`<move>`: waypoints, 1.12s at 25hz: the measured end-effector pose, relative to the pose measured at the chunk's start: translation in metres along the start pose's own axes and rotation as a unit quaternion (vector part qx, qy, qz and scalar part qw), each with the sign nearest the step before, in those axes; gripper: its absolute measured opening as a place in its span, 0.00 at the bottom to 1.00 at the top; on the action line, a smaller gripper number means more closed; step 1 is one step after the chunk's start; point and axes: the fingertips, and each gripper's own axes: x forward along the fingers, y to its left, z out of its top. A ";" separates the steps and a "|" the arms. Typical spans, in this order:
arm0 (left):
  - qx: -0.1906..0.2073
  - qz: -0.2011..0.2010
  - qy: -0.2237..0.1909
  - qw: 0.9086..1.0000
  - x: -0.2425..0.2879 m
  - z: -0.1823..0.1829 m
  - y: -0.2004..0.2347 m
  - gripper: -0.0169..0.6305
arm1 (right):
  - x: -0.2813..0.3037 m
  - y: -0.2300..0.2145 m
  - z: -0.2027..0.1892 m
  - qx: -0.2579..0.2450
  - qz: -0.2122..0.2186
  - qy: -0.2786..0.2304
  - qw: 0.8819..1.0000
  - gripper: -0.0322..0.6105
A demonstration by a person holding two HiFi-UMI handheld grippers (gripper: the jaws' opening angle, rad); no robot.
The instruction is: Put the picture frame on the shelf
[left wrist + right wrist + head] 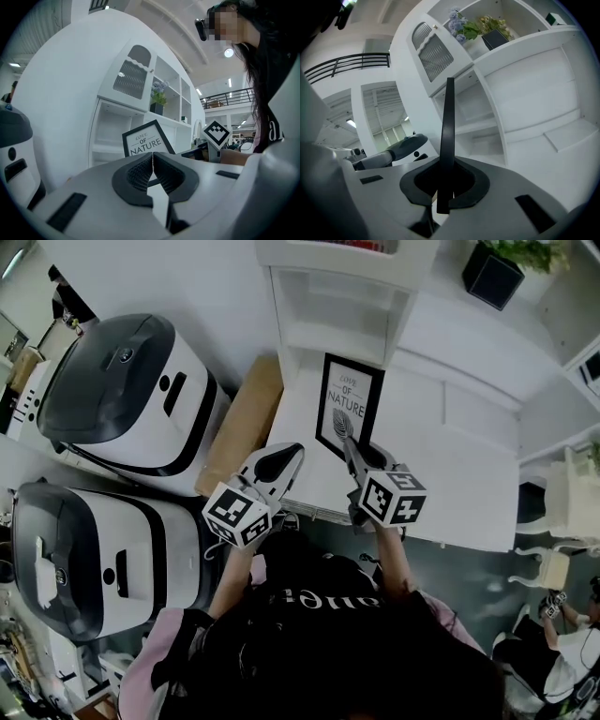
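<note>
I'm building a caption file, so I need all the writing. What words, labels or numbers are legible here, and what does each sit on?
"LOVE OF NATURE": the print in the picture frame.
White lettering on the person's black shirt: upside down and partly hidden, not readable.
Nothing else is legible.

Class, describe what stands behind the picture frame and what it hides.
Behind the picture frame stands the white shelf unit with open compartments. The frame covers part of the lowest compartment.
</note>
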 end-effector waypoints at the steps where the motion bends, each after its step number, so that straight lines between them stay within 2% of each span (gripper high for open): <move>1: 0.001 -0.002 -0.002 1.000 0.002 0.003 0.008 0.05 | 0.009 0.001 0.008 -0.003 -0.002 -0.005 1.000 0.14; 7: 0.004 -0.018 -0.016 1.000 0.012 0.020 0.051 0.05 | 0.059 0.006 0.058 -0.038 -0.021 -0.033 0.999 0.14; 13: 0.008 -0.043 -0.022 0.999 0.018 0.030 0.078 0.05 | 0.102 0.004 0.101 -0.071 -0.048 -0.053 0.995 0.14; 19: 0.007 -0.050 -0.026 0.998 0.021 0.032 0.104 0.05 | 0.136 0.001 0.141 -0.107 -0.076 -0.075 0.989 0.14; 28: -0.002 -0.044 -0.028 0.999 0.022 0.033 0.137 0.05 | 0.161 -0.005 0.170 -0.136 -0.106 -0.090 0.981 0.13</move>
